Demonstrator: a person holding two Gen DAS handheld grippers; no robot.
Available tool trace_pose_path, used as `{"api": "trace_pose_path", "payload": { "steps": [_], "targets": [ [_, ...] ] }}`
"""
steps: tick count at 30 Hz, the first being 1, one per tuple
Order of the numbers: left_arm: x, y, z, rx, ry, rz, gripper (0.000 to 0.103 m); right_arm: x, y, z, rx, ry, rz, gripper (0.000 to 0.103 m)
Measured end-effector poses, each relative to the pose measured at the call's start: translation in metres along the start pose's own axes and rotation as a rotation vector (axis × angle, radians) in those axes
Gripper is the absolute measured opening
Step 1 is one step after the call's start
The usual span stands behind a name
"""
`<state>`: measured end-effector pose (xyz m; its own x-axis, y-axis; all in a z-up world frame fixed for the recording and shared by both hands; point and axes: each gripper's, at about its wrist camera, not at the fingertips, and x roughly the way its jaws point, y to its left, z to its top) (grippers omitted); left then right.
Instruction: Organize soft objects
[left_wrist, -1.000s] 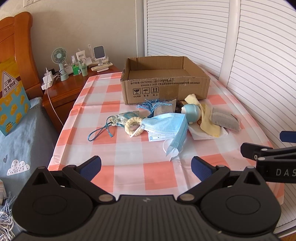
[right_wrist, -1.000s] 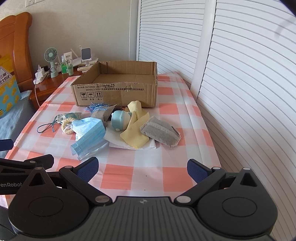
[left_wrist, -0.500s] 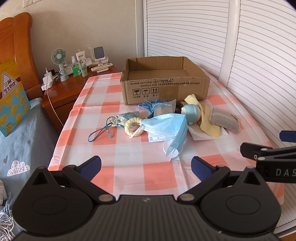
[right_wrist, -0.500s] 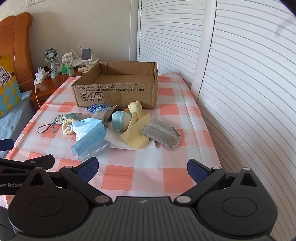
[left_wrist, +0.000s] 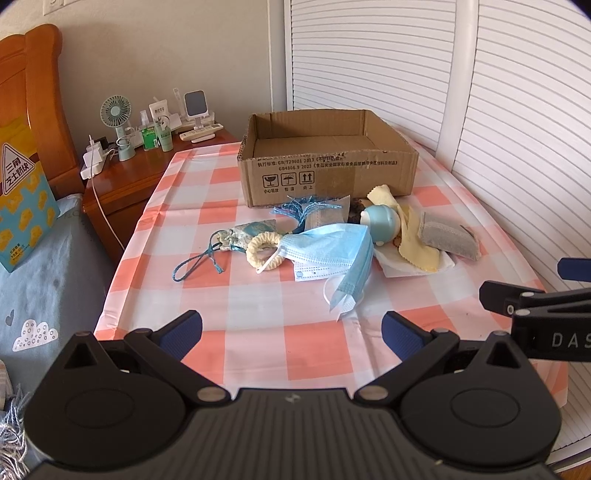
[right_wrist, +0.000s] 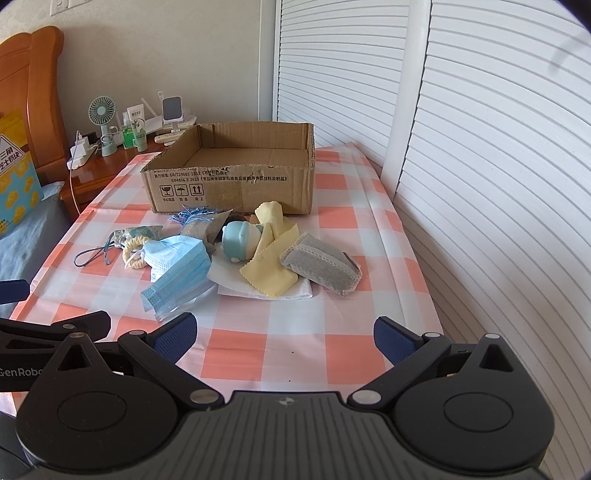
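Observation:
A heap of soft items lies mid-table in front of an empty cardboard box (left_wrist: 328, 162) (right_wrist: 236, 177): blue face masks (left_wrist: 328, 251) (right_wrist: 177, 273), a cream knitted ring (left_wrist: 264, 249), a drawstring pouch (left_wrist: 247, 232), a pale blue round toy (left_wrist: 380, 221) (right_wrist: 240, 242), yellow cloths (right_wrist: 269, 266) and a grey pad (left_wrist: 448, 238) (right_wrist: 319, 267). My left gripper (left_wrist: 291, 332) hangs open above the table's near edge, nothing between its fingers. My right gripper (right_wrist: 284, 332) is open too, to the right of the left one, short of the heap.
The table wears an orange-and-white checked cloth (left_wrist: 258, 306). White louvred doors (right_wrist: 480, 166) run along its right side. To the left stand a wooden nightstand (left_wrist: 125, 173) with a small fan, bottles and chargers, and a bed (left_wrist: 40, 266).

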<state>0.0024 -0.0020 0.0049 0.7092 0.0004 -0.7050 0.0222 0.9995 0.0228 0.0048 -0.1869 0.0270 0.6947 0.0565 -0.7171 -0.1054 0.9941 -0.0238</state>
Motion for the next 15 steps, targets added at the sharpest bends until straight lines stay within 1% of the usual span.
{"api": "trace_pose_path", "payload": {
  "steps": [9,15],
  "targets": [
    [0.0046,-0.0021,0.0001,0.01,-0.003,0.001,0.103,0.0041,-0.0003,0.0008,0.002,-0.002,0.005,0.103],
    [0.009,-0.0031,0.0055,0.022,-0.018,-0.005,0.103,0.0071,-0.0011,0.0052,-0.013,-0.028,0.02,0.103]
  ]
}}
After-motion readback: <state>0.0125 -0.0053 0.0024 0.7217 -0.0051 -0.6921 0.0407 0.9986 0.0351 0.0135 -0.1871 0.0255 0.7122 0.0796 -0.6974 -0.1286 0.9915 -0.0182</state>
